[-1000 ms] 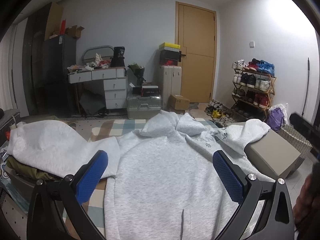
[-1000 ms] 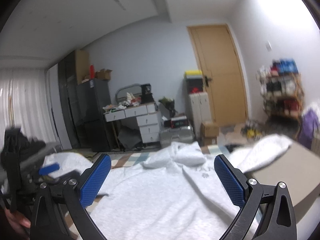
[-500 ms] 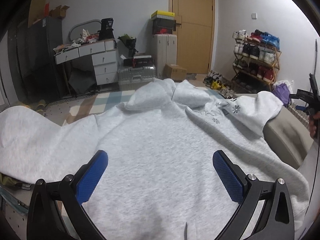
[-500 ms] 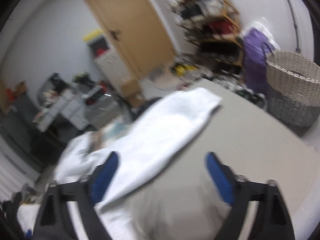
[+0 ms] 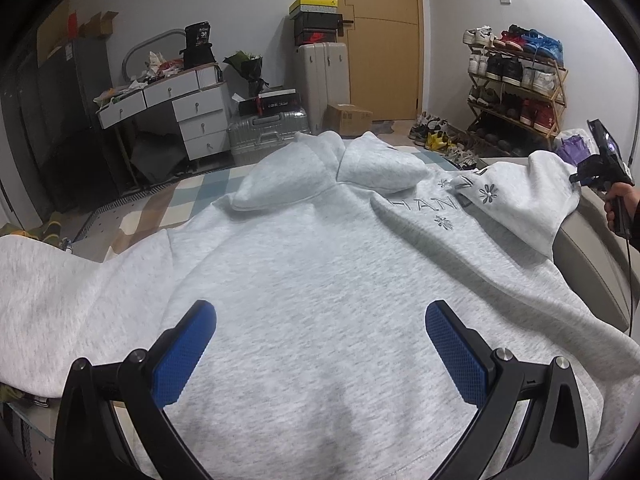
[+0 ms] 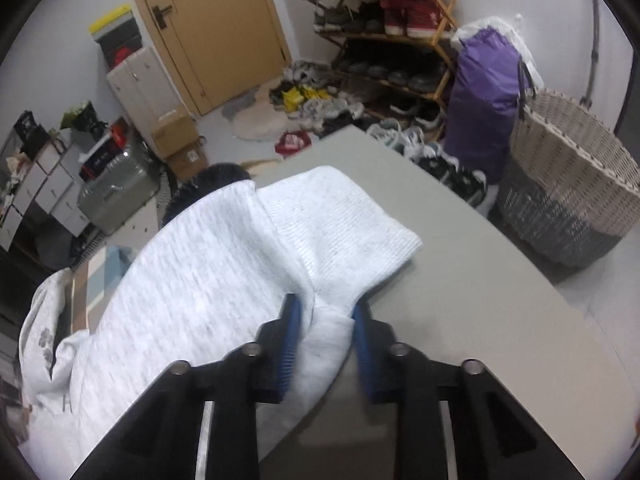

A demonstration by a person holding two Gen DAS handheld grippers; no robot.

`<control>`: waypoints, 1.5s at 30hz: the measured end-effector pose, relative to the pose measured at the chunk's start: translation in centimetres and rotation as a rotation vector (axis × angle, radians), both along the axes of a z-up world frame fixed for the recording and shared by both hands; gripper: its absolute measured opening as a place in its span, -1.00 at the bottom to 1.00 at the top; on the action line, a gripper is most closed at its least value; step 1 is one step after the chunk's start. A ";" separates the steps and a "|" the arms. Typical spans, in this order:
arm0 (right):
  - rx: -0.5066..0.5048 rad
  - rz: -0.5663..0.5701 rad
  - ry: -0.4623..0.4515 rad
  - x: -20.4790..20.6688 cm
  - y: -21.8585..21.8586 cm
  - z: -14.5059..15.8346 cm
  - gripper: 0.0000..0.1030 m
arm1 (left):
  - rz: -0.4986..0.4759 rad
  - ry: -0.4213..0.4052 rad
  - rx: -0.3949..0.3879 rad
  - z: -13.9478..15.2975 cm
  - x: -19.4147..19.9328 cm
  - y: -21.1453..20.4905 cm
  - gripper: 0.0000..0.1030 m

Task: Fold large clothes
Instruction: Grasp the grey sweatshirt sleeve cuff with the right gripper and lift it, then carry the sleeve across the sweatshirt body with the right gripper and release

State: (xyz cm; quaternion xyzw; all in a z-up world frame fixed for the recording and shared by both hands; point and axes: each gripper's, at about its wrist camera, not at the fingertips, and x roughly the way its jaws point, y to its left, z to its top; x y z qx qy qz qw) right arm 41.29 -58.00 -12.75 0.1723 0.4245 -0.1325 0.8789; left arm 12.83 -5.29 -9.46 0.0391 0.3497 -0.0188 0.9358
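Hoodie (image 5: 320, 280) sleeve (image 6: 320, 232) at 2 o'clock is now pinched in my right tool (image 6: 324, 344), which was spread before. My left tool (image 5: 320, 344) hovers spread, so folding can begin.

Hoodie (image 5: 320, 280) light heather grey, grey flower prints and grey lettering on chest. Sleeve cuff (image 6: 340, 216) ribbed, white-grey. Gripper pads (image 5: 182, 354) blue, dotted texture; gripper frames black. Table (image 6: 460, 280) plain grey-beige. Rug (image 5: 168, 204) checked, pale blue, tan, cream. Door (image 5: 380, 32) tan wood. Basket (image 6: 568, 200) woven, cream top, grey bottom. Bag (image 6: 480, 96) purple. Drawers (image 5: 192, 108) white.
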 end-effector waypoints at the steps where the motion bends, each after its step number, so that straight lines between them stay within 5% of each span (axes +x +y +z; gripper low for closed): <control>1: -0.001 -0.007 -0.023 -0.3 -0.2 0.4 -0.72 | -0.001 0.000 0.000 0.1 -0.1 0.0 0.98; 12: -0.202 -0.285 -0.360 -9.5 -3.1 11.2 -0.76 | 0.032 -0.094 -0.033 3.0 -1.5 2.0 0.98; 20: -0.192 0.063 -0.698 -14.4 10.8 22.2 -0.79 | 0.089 -0.176 -0.074 4.5 -4.4 5.8 0.98; 25: -0.009 0.367 -0.716 -14.5 23.6 23.8 -0.79 | 0.144 -0.208 -0.100 4.5 -6.5 8.7 0.98; 30: 0.192 0.667 -0.540 -12.0 38.6 18.5 -0.79 | 0.197 -0.219 -0.110 4.0 -8.3 11.1 0.98; 34: 0.256 0.824 -0.356 -10.1 48.8 11.0 -0.79 | 0.230 -0.210 -0.116 3.1 -8.7 12.7 0.98; 36: 0.316 0.879 -0.192 -9.2 54.3 5.2 -0.79 | 0.242 -0.205 -0.123 2.7 -8.8 13.1 0.98; 41: 0.312 0.914 0.049 -9.2 59.7 -4.7 -0.70 | 0.254 -0.191 -0.125 2.1 -8.6 14.1 0.98; 43: 0.313 0.938 0.074 -9.5 60.4 -5.4 -0.56 | 0.255 -0.190 -0.134 1.9 -8.5 14.4 0.98; 45: 0.328 1.000 0.082 -10.3 59.5 -4.8 -0.13 | 0.249 -0.180 -0.138 1.8 -8.3 14.6 0.98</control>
